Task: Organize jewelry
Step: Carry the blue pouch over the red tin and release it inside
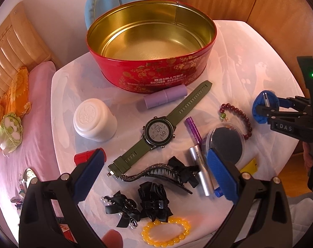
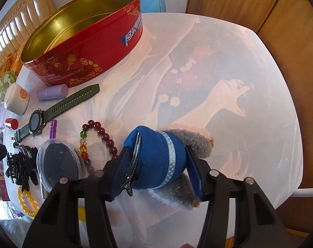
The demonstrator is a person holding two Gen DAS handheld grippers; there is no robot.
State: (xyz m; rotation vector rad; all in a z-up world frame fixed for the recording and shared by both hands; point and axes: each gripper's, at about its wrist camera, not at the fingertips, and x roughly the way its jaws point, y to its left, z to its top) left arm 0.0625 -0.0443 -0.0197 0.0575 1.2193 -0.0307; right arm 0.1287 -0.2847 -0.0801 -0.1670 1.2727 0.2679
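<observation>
A blue fabric hair clip with a dotted ribbon, grey fur and a metal clasp sits between the pads of my right gripper, which is shut on it just over the white table at the right. The left wrist view shows that gripper beside a dark red bead bracelet. My left gripper hangs open above a green watch and a black claw clip, holding nothing. A yellow bead bracelet and black bow clips lie nearer. The red tin stands open behind.
Near the tin lie a purple tube and a white jar. A round clear case, a silver tube and a small red cap lie among the jewelry. A bed borders the table's left edge.
</observation>
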